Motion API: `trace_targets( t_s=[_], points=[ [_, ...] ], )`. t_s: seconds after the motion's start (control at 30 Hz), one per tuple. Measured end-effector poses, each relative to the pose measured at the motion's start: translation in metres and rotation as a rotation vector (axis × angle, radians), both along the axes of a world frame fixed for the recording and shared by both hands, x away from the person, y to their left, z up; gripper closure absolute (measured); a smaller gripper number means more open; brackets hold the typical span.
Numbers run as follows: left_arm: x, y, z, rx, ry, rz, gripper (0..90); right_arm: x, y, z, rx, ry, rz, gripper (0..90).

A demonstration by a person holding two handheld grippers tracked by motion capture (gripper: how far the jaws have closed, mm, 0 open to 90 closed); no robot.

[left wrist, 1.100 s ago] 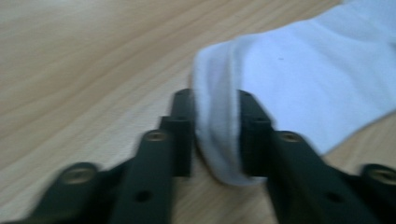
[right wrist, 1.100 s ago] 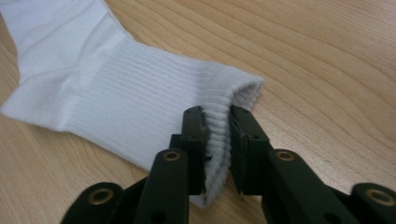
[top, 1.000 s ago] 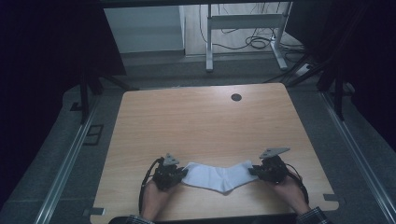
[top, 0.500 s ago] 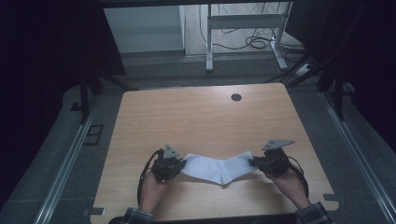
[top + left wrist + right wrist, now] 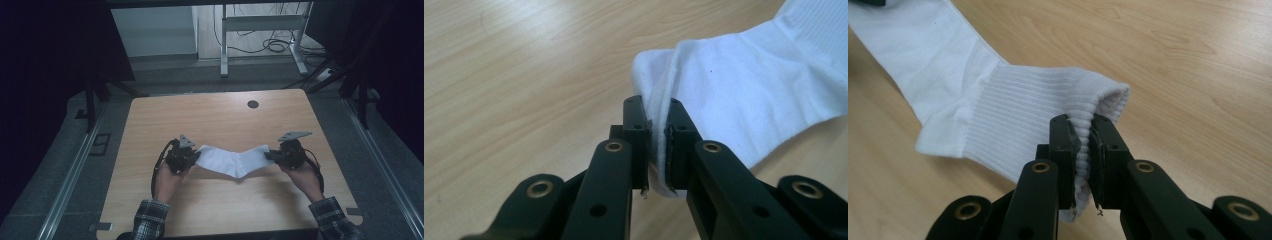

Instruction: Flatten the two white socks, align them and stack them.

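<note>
Sock (image 5: 234, 161): we've lifted and carried it farther up the table (image 5: 210, 117). Left gripper (image 5: 183, 156) pinches toe, right gripper (image 5: 286, 153) pinches cuff; likely repositioning.

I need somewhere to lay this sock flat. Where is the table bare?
The wide stretch of table between the sock and the far edge is bare apart from the small dark hole. A narrower strip runs between sock and near edge. It is crowded where the left gripper and right gripper hold the sock.
</note>
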State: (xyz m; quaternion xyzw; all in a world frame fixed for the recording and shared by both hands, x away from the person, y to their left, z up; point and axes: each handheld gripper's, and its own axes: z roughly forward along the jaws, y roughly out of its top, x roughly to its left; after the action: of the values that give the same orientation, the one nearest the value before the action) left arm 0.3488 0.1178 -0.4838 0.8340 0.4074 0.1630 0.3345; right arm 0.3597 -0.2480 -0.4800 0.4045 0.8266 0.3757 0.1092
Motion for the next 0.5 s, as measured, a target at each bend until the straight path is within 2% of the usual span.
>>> trace_targets(
  t_s=[0.17,0.37,0.5],
  points=[
    [0.017,-0.006,-0.013,0.043,0.002,0.036,82.6,0.019,0.006,-0.011,-0.017,0.005,-0.029,80.9],
    [0.027,-0.009,-0.033,0.082,0.022,0.069,82.1,0.032,0.011,-0.031,-0.051,0.021,-0.055,79.9],
    [0.029,-0.010,-0.041,0.085,0.032,0.088,80.2,0.036,0.009,-0.043,-0.048,0.033,-0.072,77.1]
  ],
)
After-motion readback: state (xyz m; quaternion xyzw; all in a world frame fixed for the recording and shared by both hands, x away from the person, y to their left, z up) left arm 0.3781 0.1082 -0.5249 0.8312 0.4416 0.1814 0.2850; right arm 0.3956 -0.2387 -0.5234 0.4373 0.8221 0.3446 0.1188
